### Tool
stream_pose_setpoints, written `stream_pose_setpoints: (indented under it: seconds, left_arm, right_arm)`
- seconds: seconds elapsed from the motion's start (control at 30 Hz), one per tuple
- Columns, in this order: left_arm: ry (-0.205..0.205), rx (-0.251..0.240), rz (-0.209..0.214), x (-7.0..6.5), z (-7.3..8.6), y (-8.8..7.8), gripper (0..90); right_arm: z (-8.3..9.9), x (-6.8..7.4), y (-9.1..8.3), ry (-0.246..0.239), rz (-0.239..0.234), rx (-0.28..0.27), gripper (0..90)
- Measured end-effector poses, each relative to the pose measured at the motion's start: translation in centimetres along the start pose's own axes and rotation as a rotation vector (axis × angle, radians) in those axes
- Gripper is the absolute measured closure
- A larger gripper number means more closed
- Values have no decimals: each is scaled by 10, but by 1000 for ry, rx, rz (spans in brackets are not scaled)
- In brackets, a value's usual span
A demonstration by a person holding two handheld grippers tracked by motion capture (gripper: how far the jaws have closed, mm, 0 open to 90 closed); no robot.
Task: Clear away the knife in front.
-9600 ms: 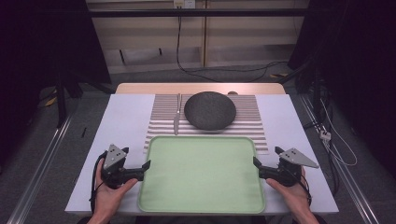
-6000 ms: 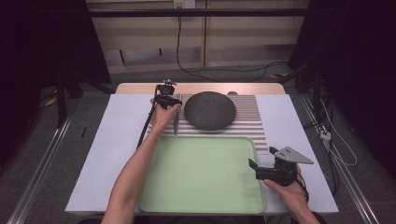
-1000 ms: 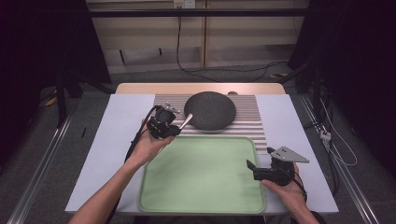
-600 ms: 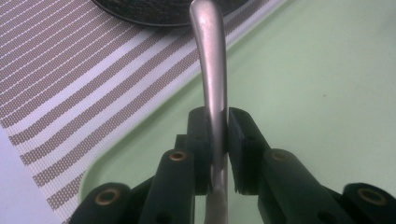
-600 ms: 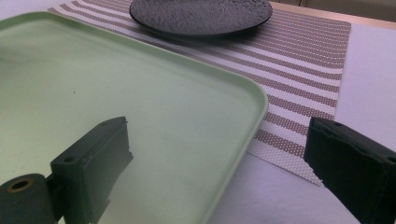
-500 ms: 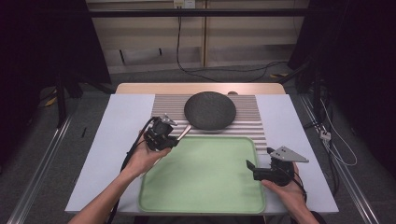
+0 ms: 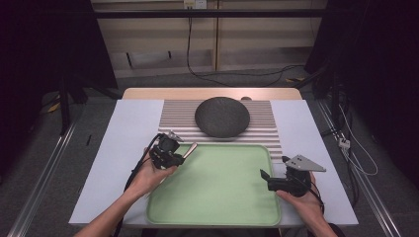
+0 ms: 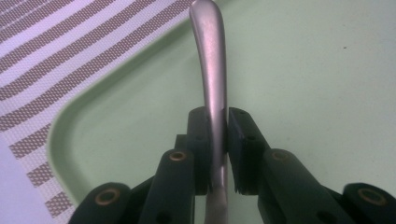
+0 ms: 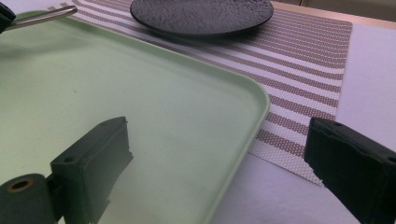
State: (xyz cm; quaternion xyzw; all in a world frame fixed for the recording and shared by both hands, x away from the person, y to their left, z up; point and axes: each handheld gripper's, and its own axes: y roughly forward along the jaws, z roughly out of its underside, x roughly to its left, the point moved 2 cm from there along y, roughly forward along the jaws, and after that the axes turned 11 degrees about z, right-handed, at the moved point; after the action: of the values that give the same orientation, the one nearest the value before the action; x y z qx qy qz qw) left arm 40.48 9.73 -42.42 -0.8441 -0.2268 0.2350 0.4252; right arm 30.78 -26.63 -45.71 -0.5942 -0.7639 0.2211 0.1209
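My left gripper (image 7: 176,152) (image 8: 218,135) is shut on a slim metal utensil (image 8: 209,70). The utensil's rounded handle end (image 7: 189,147) sticks out beyond the jaws, just above the far left corner of the green tray (image 7: 217,217) (image 8: 303,70). The utensil's other end is hidden behind the gripper. My right gripper (image 7: 266,180) (image 9: 224,158) stands open at the tray's right side. One of its jaws is over the tray (image 9: 140,93) and the other over the white table, with nothing between them. In the right gripper view the utensil (image 9: 42,17) appears at the far left.
A dark round plate (image 7: 222,116) (image 9: 201,11) sits on a striped mat (image 7: 170,116) (image 9: 299,56) (image 8: 56,56) behind the tray. White table surface (image 7: 123,143) lies on both sides. Cables trail from both grippers toward the table's near edge.
My left hand has carried the utensil nearer and lower, from over the striped mat to the tray's far left corner. The right gripper has stayed where it was.
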Motion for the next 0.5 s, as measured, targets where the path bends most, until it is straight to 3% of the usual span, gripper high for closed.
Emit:
stream_pose_setpoints:
  seconds: [0.13, 0.2, 0.3, 0.33, 0.5]
  left_arm:
    - [-8, 8, 17, -5, -1, 4, 797]
    - [-6, 5, 6, -7, -3, 4, 797]
    - [-9, 17, 18, -11, -4, 9, 797]
    - [-20, 24, 40, -13, -3, 13, 796]
    - [-3, 38, 41, -15, -1, 18, 796]
  right_arm:
    - [0, 0, 0, 0, -1, 1, 68]
    - [0, 0, 0, 1, -1, 0, 68]
    - [0, 0, 0, 0, -2, 0, 67]
    - [0, 0, 0, 1, -4, -2, 67]
    - [0, 0, 0, 2, -6, -1, 67]
